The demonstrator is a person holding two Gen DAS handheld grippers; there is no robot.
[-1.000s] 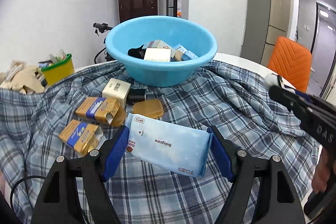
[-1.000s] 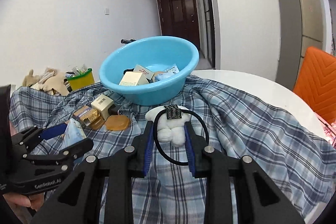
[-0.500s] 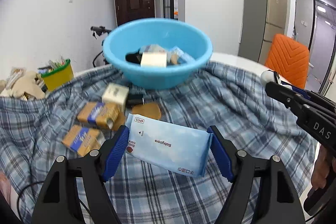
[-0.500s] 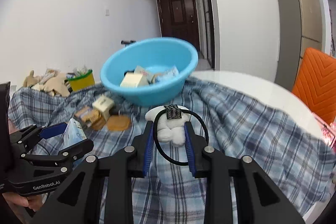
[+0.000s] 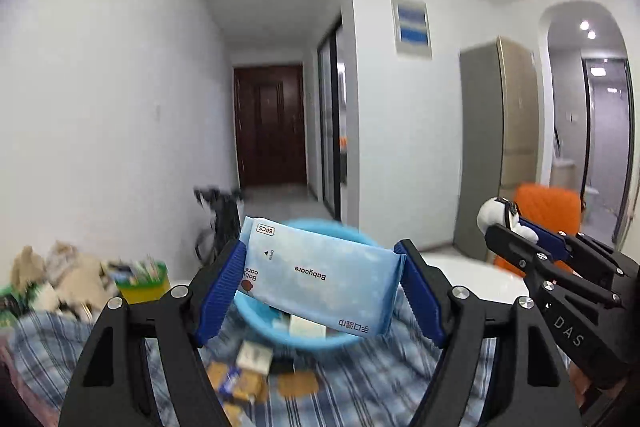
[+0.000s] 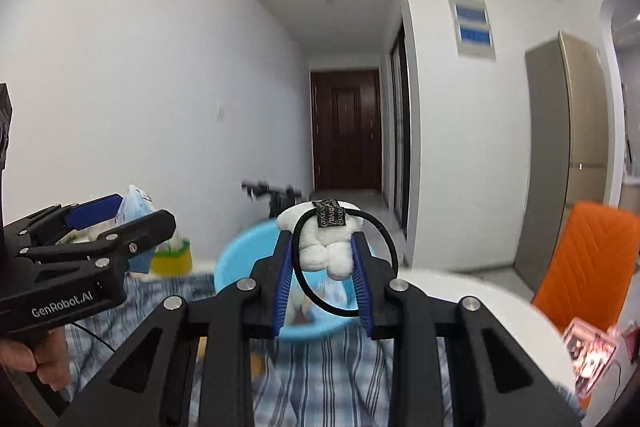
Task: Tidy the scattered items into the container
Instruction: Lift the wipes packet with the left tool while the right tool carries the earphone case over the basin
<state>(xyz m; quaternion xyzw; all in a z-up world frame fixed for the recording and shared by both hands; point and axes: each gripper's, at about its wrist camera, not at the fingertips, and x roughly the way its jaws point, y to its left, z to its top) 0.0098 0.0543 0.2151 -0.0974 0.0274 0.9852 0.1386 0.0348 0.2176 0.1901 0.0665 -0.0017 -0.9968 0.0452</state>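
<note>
Two claws are up in the air, each with something in it. The left claw point(image 5: 320, 291) grips a light blue pack point(image 5: 320, 283) by its two short ends, low in the centre of the left view. On the pack I can read "Babycare" and "6PCS", printed upside down, and some blue characters at its lower right corner. The long axis of the pack runs across the frame, from left to right, with the right end a little lower. Behind and below it is the blue basin point(image 5: 280, 331), blurred, with small boxes inside.

The right claw point(image 6: 322, 267) is nearly closed on a white plush hair tie point(image 6: 326, 247), low in the centre of the right view. Its black elastic loop point(image 6: 386, 239) hangs round the plush, and a small dark tag sits on top; its writing is too small to read. The basin point(image 6: 240, 259) lies behind and below it.

The left claw's body reads "GenRobot.AI" at the left of the right view, and the right claw's body reads "DAS" at the right of the left view. A plaid cloth point(image 6: 320, 379) covers the table point(image 6: 480, 291).
</note>
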